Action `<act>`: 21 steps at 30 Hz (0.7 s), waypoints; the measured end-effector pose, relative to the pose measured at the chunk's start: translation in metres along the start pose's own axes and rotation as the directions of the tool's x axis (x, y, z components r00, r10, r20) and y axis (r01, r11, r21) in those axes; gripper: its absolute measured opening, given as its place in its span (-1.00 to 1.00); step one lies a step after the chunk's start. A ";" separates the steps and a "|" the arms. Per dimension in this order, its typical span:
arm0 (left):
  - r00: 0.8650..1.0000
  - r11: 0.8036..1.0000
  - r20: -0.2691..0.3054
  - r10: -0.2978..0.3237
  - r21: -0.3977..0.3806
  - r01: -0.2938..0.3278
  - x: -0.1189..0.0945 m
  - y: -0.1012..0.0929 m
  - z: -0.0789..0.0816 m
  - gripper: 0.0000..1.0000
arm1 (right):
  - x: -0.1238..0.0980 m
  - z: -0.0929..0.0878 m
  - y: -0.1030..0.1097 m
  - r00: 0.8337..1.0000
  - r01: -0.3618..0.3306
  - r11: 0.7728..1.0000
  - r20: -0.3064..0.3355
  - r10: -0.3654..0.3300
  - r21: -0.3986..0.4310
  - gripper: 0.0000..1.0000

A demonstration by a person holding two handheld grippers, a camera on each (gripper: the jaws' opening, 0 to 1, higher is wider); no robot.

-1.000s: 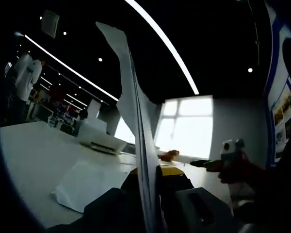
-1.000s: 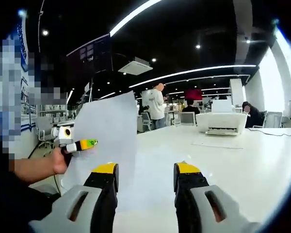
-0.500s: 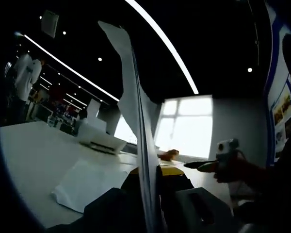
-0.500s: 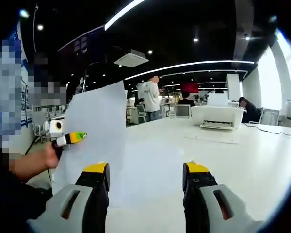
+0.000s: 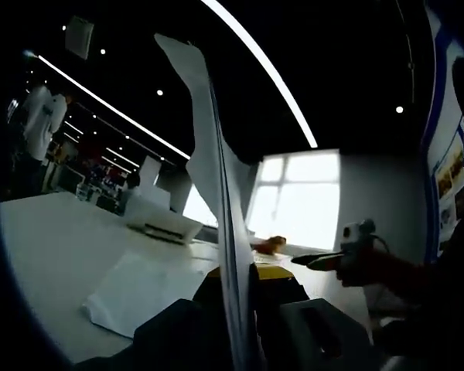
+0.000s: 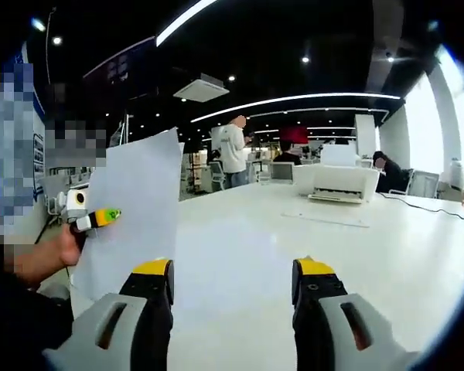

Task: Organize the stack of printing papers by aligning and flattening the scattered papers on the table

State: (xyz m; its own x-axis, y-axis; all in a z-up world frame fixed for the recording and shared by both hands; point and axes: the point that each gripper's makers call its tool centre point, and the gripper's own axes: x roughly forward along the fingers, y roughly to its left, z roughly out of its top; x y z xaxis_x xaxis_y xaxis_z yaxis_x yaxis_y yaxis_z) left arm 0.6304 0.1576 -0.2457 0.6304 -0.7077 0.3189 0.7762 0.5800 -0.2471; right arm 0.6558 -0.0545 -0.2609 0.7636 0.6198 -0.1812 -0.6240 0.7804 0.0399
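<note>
The left gripper [image 6: 99,219] is clenched on a sheet of paper [image 6: 131,220], held upright off the table [image 6: 356,255]. Another sheet [image 5: 135,290] lies flat there. The right gripper [image 6: 233,287] hangs released, empty. Judging by this, gathering is underway; aligning and flattening remain.

A dark ceiling with long light strips [image 6: 294,100] spans an open office beside bright windows [image 5: 294,201].

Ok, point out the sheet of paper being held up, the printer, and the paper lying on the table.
held sheet [image 6: 131,216], right gripper view, middle of its face.
printer [image 6: 336,182], right gripper view, front of its body.
paper on the table [image 5: 143,292], left gripper view, middle of its top.
</note>
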 end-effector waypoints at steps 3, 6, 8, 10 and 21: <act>1.000 1.000 0.011 -0.001 -0.017 0.001 -0.001 0.002 0.002 -0.88 | 0.002 -0.002 -0.002 1.000 -0.001 1.000 -0.015 0.002 0.003 0.16; 1.000 1.000 0.017 0.000 -0.023 0.001 -0.001 0.002 0.003 -0.88 | 0.004 -0.004 -0.002 1.000 -0.009 1.000 -0.023 0.009 0.013 0.16; 1.000 1.000 0.015 0.000 -0.020 0.000 -0.001 0.002 0.003 -0.88 | 0.007 -0.006 -0.004 1.000 -0.008 1.000 -0.030 0.008 0.008 0.17; 1.000 1.000 0.015 -0.001 -0.019 0.001 -0.001 0.002 0.003 -0.88 | 0.010 -0.008 -0.007 0.999 -0.004 1.000 -0.037 0.005 0.008 0.18; 1.000 1.000 0.017 -0.001 -0.021 0.002 -0.001 0.002 0.003 -0.87 | 0.027 -0.030 -0.019 0.995 0.003 1.000 -0.098 -0.001 0.022 0.25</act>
State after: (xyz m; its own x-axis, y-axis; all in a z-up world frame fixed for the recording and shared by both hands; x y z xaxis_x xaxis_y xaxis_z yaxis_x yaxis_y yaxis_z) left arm 0.6315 0.1608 -0.2439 0.6290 -0.7015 0.3351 0.7774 0.5703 -0.2654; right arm 0.6830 -0.0550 -0.2961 0.7440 0.6080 -0.2771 -0.6178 0.7839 0.0612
